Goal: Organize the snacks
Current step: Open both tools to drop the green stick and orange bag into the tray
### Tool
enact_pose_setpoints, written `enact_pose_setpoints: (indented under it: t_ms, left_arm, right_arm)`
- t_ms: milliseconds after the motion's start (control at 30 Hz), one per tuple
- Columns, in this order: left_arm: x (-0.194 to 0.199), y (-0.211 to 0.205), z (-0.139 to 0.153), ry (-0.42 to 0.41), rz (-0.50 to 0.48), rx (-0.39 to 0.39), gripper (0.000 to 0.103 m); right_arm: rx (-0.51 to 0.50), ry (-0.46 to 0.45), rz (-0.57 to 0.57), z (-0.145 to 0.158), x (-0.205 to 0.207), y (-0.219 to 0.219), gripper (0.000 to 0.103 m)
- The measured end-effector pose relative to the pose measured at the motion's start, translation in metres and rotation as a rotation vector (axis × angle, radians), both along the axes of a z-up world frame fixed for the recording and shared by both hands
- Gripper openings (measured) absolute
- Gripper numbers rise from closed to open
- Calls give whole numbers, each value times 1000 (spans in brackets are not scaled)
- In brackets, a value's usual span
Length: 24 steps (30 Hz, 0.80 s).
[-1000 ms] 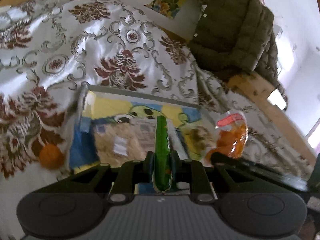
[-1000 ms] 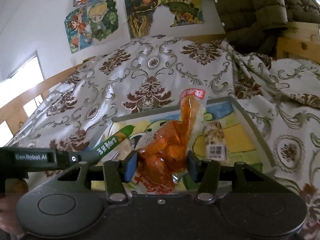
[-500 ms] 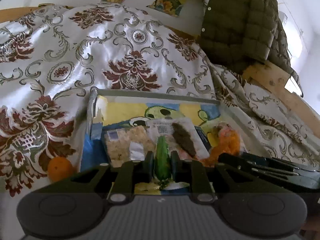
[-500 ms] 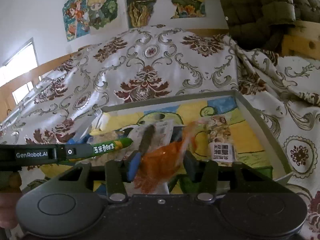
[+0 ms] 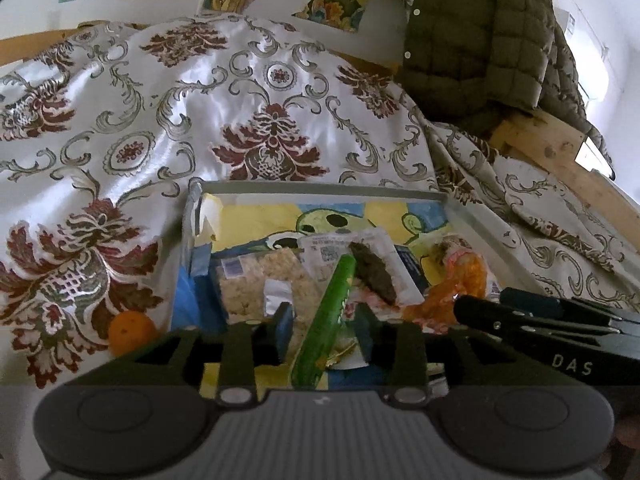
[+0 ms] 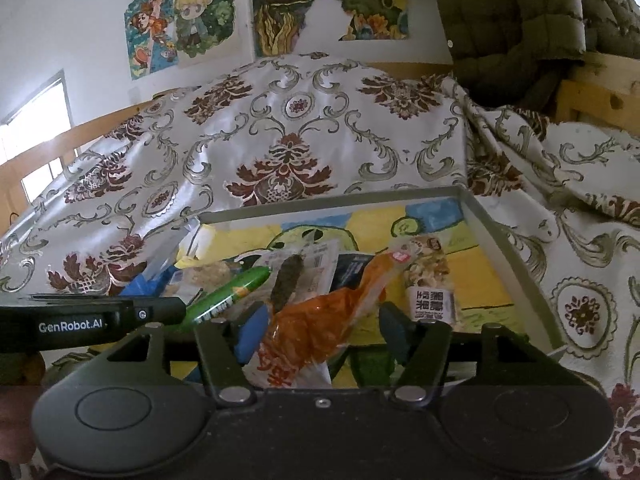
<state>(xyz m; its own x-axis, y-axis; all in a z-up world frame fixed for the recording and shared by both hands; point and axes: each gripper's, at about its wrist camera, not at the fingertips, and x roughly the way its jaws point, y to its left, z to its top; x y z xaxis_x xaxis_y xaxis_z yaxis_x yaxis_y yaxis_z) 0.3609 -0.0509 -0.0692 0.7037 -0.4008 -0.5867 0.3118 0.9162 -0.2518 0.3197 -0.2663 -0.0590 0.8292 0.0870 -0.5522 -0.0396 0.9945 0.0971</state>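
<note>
The long green snack stick in glossy wrap [image 5: 326, 320] lies slanted between my left jaws [image 5: 325, 322], which have just been opening and now stand apart from it on both sides; its far tip rests on a clear packet with a dark brown bar [image 5: 370, 276]. The crinkled orange snack pouch [image 6: 316, 328] sprawls between my right jaws [image 6: 320, 326], which have also just been spreading and no longer press it. Both snacks sit in the shallow grey tray with a cartoon-painted floor [image 5: 320, 188], beside a pale rice-cake packet [image 5: 256, 284]. The tray rests on a bed's white floral cover [image 5: 248, 120]; a small orange fruit [image 5: 131, 331] lies just outside.
</note>
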Motion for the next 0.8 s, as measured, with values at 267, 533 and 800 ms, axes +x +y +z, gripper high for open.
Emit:
enact_pose_setpoints:
  t_ms: [267, 533, 800]
  left_arm:
    - [-20, 3, 26, -85, 55, 36, 89]
    - [-57, 5, 50, -168, 122, 69, 103]
    - [-94, 20, 68, -197, 197, 68, 103]
  right_arm:
    - [9, -45, -29, 20, -19, -8, 84]
    - [27, -101, -58, 46, -52, -15, 101]
    - [-6, -168, -85, 69, -92, -12, 102]
